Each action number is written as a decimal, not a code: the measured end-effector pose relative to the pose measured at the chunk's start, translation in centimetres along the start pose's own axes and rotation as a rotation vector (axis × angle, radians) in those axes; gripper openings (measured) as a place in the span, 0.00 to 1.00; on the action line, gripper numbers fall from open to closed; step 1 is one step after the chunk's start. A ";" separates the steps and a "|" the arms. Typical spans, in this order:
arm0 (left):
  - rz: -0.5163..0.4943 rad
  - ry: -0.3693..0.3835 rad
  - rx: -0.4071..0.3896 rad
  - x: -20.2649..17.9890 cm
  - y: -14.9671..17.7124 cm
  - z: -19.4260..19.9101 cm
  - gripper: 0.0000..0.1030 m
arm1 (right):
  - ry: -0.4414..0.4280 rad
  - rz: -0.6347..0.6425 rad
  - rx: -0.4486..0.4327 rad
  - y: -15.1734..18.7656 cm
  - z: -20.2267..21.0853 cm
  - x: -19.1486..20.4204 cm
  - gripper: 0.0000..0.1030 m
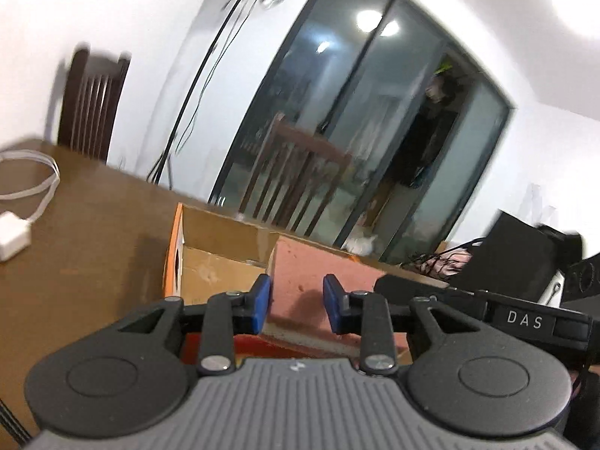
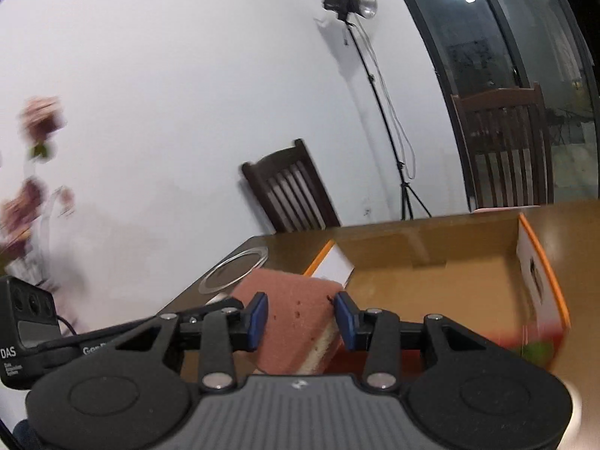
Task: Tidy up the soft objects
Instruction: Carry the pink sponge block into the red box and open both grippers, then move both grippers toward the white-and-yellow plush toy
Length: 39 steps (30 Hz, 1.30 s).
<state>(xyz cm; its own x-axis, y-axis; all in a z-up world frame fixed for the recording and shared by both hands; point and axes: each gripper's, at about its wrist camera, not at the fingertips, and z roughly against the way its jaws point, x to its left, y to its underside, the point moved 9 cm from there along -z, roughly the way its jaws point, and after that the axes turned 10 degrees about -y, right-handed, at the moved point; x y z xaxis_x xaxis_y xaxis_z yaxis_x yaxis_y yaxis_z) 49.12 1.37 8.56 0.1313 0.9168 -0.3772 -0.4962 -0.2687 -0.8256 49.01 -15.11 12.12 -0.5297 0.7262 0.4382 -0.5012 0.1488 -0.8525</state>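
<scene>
Pink sponge (image 2: 296, 318), held above the open cardboard box (image 2: 450, 262) on my desk (image 1: 93, 232). My right gripper (image 2: 301, 320) has its jaws clamped on 1 end; my left gripper (image 1: 296, 303) seemingly pinches the other, contact unclear. Risk: uneven pull could tear the foam or slip it free.

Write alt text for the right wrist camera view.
The right gripper grips a pink sponge between its blue fingers, above an open cardboard box on a brown table. Behind stand a dark wooden chair and a studio light.
</scene>
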 end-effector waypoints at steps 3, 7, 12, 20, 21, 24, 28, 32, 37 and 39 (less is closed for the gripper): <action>0.038 -0.102 0.042 1.3 -2.3 -7.0 0.30 | -0.002 -0.041 0.050 -3.2 -5.4 -4.4 0.38; -0.014 -0.237 0.140 2.2 -3.0 -15.1 0.30 | 0.070 -0.094 0.160 -4.8 -13.7 -10.8 0.38; -0.170 -0.381 0.272 3.3 -2.5 -20.8 0.31 | 0.130 -0.139 0.233 -3.8 -20.4 -15.3 0.41; -0.238 -0.348 0.260 2.7 -1.3 -20.0 0.50 | 0.023 -0.389 0.169 -1.7 -19.9 -17.7 0.59; -0.231 -0.350 0.257 2.7 -1.5 -19.8 0.51 | 0.020 -0.392 0.162 -1.6 -19.7 -17.9 0.60; -0.201 -0.353 0.228 3.2 -2.2 -19.3 0.64 | 0.049 -0.323 0.140 -2.2 -19.3 -17.2 0.63; -0.240 -0.342 0.172 2.4 -3.6 -16.4 0.64 | 0.107 -0.212 0.127 -3.7 -17.4 -15.6 0.63; -0.247 -0.332 0.081 1.8 -6.0 -11.2 0.65 | 0.164 -0.136 0.093 -6.3 -12.3 -13.8 0.64; -0.261 -0.321 -0.021 0.4 -8.5 -3.8 0.74 | 0.233 -0.017 0.055 -8.7 -3.3 -10.8 0.73; -0.278 -0.331 -0.058 0.0 -8.9 -0.8 0.78 | 0.264 0.031 0.037 -9.1 0.2 -9.4 0.74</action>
<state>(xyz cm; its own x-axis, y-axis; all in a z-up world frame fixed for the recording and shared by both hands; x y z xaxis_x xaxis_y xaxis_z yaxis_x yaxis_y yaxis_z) 54.24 3.47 15.53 -0.0337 0.9994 0.0100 -0.4301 -0.0054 -0.9028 58.43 -23.41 15.77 -0.3511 0.8806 0.3182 -0.5142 0.1027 -0.8515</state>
